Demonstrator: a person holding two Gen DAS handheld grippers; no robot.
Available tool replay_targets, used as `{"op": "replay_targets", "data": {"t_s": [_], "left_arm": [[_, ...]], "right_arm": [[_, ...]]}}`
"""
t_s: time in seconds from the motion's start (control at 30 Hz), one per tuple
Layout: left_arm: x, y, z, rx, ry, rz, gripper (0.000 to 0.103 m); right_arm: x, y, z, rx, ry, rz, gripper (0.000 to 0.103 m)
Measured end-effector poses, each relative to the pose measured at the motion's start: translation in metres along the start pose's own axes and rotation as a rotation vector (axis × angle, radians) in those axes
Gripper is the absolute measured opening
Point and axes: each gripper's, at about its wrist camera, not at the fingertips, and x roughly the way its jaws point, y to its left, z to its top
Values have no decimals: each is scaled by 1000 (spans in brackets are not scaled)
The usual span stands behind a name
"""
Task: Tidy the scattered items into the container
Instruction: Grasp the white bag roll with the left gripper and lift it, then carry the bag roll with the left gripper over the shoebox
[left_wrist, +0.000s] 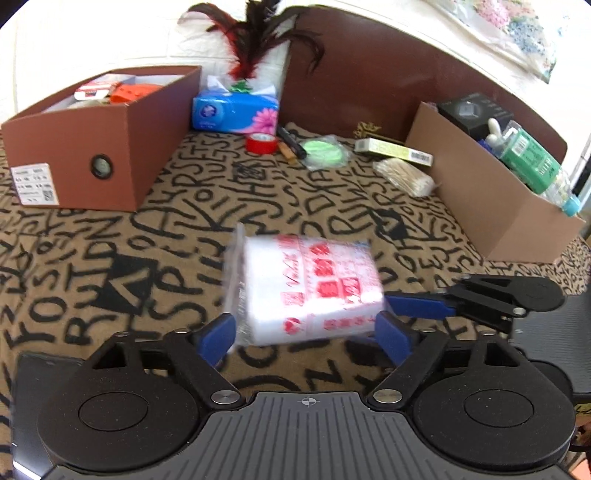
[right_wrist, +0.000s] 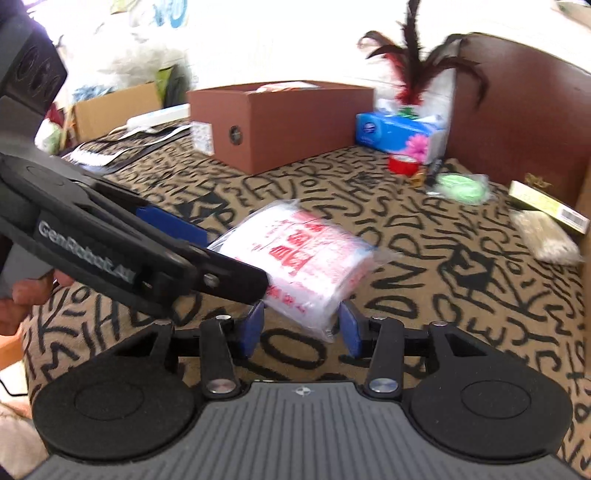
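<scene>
Both grippers, left (left_wrist: 306, 332) labelled "GenRobot.AI", right (right_wrist: 301, 326), clasp red-printed packet (left_wrist: 310, 288).

Both views are brightly lit by daylight. The white wall (left_wrist: 74, 33) at the top of each frame is overexposed and detail there is lost. Strong barrel distortion is seen toward the edges, with dark corners. Motion blur is seen on the plastic packet (left_wrist: 306, 288) (right_wrist: 306, 258); distant items are rendered soft. Shadows are faint and diffuse.
</scene>
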Motion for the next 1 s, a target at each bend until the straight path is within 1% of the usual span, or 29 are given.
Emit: {"op": "replay_targets", "data": {"t_s": [0.17, 0.23, 0.27, 0.37, 0.5, 0.57, 0.6, 0.63, 0.67, 0.77, 0.83, 0.9, 1.0], "left_arm": [[14, 13, 17, -2, 21, 22, 93], [23, 18, 23, -7, 39, 35, 90], [26, 19, 25, -11, 50, 22, 88], [32, 22, 28, -28, 85, -53, 82], [35, 21, 29, -20, 93, -67, 78], [36, 20, 28, -21, 90, -66, 79], [37, 20, 28, -22, 85, -62, 84], [37, 20, 27, -28, 78, -57, 85], [39, 22, 27, -34, 83, -54, 85], [43, 27, 27, -65, 104, -87, 82], [44, 27, 28, -58, 102, -87, 83], [45, 25, 28, -49, 90, -81, 89], [50, 22, 27, -30, 90, -89, 87]], "right_arm": [[1, 0, 4, -16, -1, -37, 54], [4, 2, 6, -28, 3, -43, 54], [5, 2, 6, -28, 6, -39, 54], [9, 2, 7, -24, 11, -31, 55], [12, 3, 8, -16, 16, -23, 56], [15, 3, 10, -14, 19, -19, 58], [16, 3, 10, -15, 21, -20, 59], [17, 3, 11, -15, 23, -20, 60], [18, 3, 11, -11, 24, -21, 60], [21, 0, 11, 14, 31, -22, 65], [23, -3, 11, 34, 38, -16, 68], [26, -3, 12, 41, 46, -11, 68], [30, 0, 14, 26, 47, -6, 70]]}}
